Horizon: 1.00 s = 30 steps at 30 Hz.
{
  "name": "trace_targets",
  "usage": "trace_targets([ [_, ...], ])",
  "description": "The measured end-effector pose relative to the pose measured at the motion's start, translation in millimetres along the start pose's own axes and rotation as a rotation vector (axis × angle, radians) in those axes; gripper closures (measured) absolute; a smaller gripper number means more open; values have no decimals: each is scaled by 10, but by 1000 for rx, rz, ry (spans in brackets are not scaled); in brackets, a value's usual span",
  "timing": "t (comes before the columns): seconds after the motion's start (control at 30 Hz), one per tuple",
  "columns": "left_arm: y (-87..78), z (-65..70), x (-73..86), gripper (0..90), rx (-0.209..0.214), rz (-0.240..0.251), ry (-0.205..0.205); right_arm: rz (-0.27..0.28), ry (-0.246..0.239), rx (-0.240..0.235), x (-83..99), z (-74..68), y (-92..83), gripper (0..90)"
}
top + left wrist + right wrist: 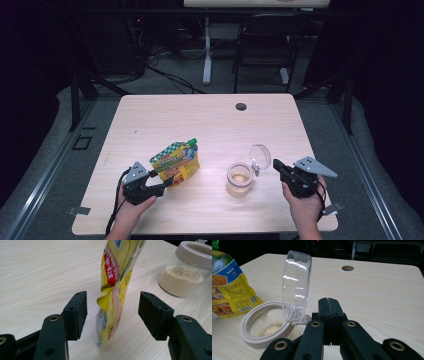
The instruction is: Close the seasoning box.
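**Pouch lined up, jar open, nothing poured yet**

On the left, the left gripper (161,186) sits near the tabletop's near-left part with its 2 jaws spread wide on either side of the pouch (175,163); in the left gripper view the pads (77,312) stand clear of the foil, so the pouch (116,287) is between them but not pinched. The pouch stands upright left of the tabletop's middle, its long axis running bottom to top, tilted a little so the green cap (192,142) points up and toward the far-right corner. The cap looks to be on.

To its right stands the jar (239,179), near the near edge, with a thin layer of pale grains at the bottom. Its clear hinged lid (295,287) is flipped up and stands nearly vertical at the rim's right side, so the mouth (265,326) faces straight up.

Furthest right, the right gripper (328,302) has its jaws pressed together on nothing, tips just beside the lid's hinge.

As I judge it, opening the jar is done; gripping the pouch, uncapping it and pouring remain.
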<state>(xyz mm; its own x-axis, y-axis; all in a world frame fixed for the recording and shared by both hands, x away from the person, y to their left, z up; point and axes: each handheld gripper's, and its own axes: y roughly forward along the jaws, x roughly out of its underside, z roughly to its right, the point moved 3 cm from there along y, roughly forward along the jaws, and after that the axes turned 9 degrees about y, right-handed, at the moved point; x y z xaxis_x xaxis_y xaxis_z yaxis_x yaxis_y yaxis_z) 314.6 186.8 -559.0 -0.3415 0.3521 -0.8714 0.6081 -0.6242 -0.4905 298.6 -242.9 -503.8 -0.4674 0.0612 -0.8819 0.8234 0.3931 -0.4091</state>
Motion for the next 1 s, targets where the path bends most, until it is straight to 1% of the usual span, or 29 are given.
trace_targets([
  [0.3,-12,0,8,408,-1,-3,-2,-7,-2,-1,0,-10,47,900],
  [0.43,-18,-2,9,408,-5,-7,-1,-5,-2,-8,0,-30,66,900],
  [0.67,-24,-1,9,408,-5,-8,0,-4,-6,-14,0,-57,80,900],
  [0.77,-24,-3,10,408,-6,-8,0,-13,-13,-16,-1,-62,77,900],
  [1.0,-21,-1,10,408,-5,-10,0,-8,-12,-18,0,-74,83,900],
])
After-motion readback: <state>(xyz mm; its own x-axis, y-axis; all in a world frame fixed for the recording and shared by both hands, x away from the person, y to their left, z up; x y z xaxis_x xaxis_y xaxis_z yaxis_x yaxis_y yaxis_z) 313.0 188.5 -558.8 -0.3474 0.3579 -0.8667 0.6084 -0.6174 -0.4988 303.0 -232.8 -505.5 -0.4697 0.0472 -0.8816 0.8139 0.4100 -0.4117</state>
